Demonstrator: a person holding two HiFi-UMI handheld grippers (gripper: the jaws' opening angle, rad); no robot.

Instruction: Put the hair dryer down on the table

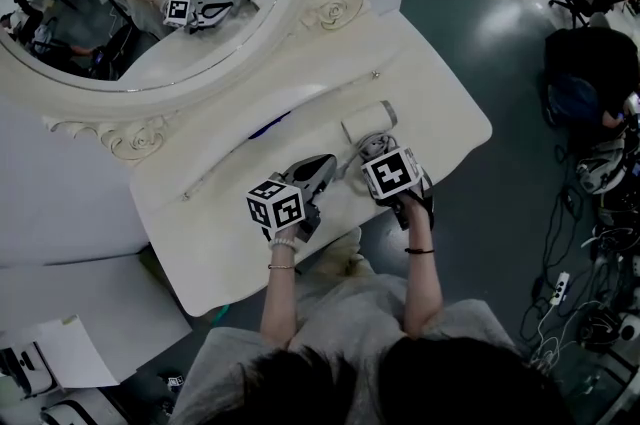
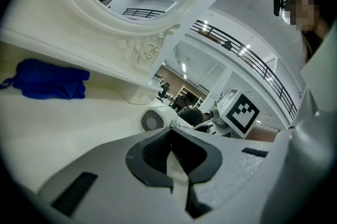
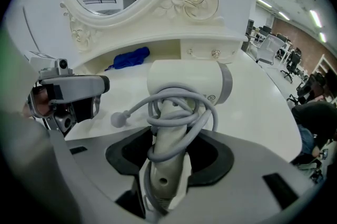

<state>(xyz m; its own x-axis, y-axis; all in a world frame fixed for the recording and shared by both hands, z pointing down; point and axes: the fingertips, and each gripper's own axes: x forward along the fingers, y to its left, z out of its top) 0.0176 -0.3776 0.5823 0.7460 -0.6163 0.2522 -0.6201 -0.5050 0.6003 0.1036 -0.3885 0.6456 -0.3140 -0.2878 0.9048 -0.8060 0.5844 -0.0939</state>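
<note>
A white hair dryer (image 1: 368, 125) lies with its barrel on the white dressing table (image 1: 440, 103), its grey cord wound round the handle. In the right gripper view the handle (image 3: 167, 138) stands between the dark pads, and my right gripper (image 3: 167, 162) is shut on it. From above, the right gripper (image 1: 376, 149) sits just behind the barrel. My left gripper (image 1: 322, 167) hovers low over the table to the left of the dryer, shut with nothing in it (image 2: 171, 165). The dryer's rear grille (image 2: 152, 120) shows ahead of it.
A blue cloth (image 1: 268, 125) lies in the recess under the ornate oval mirror (image 1: 150, 3), also visible as a blue cloth (image 3: 126, 58) beyond the dryer. The table's front edge runs close to the person's knees. Office chairs and cables stand on the dark floor to the right.
</note>
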